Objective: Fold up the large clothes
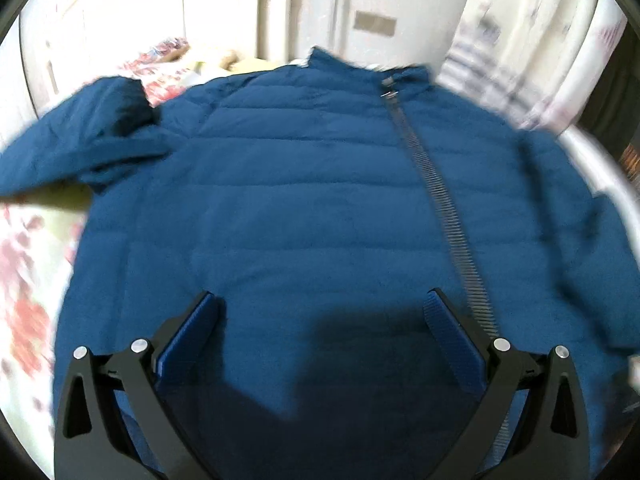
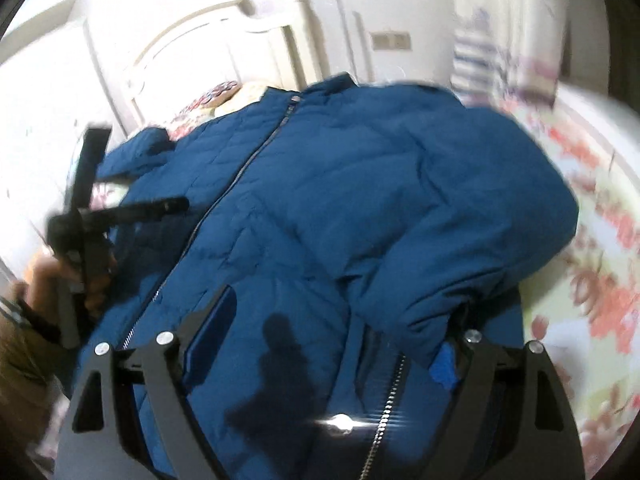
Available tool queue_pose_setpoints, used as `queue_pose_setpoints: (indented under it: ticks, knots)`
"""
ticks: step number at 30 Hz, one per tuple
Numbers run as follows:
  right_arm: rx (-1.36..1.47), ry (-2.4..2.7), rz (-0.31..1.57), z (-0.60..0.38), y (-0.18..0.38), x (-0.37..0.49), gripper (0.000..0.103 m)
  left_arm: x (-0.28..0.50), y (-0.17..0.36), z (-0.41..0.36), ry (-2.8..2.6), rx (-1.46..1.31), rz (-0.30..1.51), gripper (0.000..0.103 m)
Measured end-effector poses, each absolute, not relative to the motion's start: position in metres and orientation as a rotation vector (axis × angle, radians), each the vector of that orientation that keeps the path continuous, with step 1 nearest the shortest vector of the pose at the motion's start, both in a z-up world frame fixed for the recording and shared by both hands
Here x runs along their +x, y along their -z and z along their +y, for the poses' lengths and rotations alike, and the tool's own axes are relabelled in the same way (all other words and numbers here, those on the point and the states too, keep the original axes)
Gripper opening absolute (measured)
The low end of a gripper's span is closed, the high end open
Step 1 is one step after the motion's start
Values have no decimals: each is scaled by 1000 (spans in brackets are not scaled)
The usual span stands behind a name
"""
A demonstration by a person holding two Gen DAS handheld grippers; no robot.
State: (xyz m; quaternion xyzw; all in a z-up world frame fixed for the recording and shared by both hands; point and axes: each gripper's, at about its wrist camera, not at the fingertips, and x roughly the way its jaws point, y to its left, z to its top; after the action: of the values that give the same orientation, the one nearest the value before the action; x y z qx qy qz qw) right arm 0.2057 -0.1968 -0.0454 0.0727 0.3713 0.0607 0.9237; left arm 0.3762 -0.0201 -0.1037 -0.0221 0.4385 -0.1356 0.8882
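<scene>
1. No brand, label or writing can be read anywhere; both views are blurred.
2. The blue jacket (image 1: 304, 184) is a quilted, puffy garment with horizontal stitched channels and a smooth, slightly shiny shell. It lies spread front-up on the floral bedspread (image 1: 24, 280), directly ahead of and beneath the left gripper (image 1: 324, 304).
3. A metal zipper (image 1: 436, 184) with fine ribbed teeth runs from the stand-up collar down the front, passing just right of the left gripper's right finger.
4. The left gripper has black angular arms with silver round rivets and flat blue ribbed pads (image 1: 192, 332). Its fingers stand wide apart above the lower front of the jacket, clamping nothing.
5. Far ahead and to the left of that gripper, one sleeve (image 1: 92, 132) lies bunched and folded over itself.
6. In the right wrist view, the right gripper (image 2: 340, 324) is spread wide too, over the jacket's lower front. A sleeve (image 2: 472, 216) is folded across the body, its cuff end reaching the right finger; whether it touches the pad is unclear.
7. A shorter pocket zipper (image 2: 390, 396) lies near the right finger.
8. Left of the right gripper, the left gripper (image 2: 108, 184) appears as a blurred black shape.
9. The bedspread is soft cloth, pale with red flower prints; a white curved headboard (image 2: 224, 28) stands far ahead.
</scene>
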Motion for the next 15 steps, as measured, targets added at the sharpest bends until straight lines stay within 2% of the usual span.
queue_pose_setpoints:
  ticks: [3,5,9,12,15]
  knots:
    - [-153,-32,750,-158,49,198,84,362,80,-34,494,-225,926,99]
    - [-319,21,761,-135,58,197,84,359,53,-60,612,-196,912,99]
    - [-502,79,734,-113,61,190,84,348,-8,-153,808,142,865,99]
    - [-549,92,731,-107,64,192,85,338,-22,-228,950,355,907,99]
    - [-591,104,715,-102,68,188,86,326,-14,-287,1005,589,950,99]
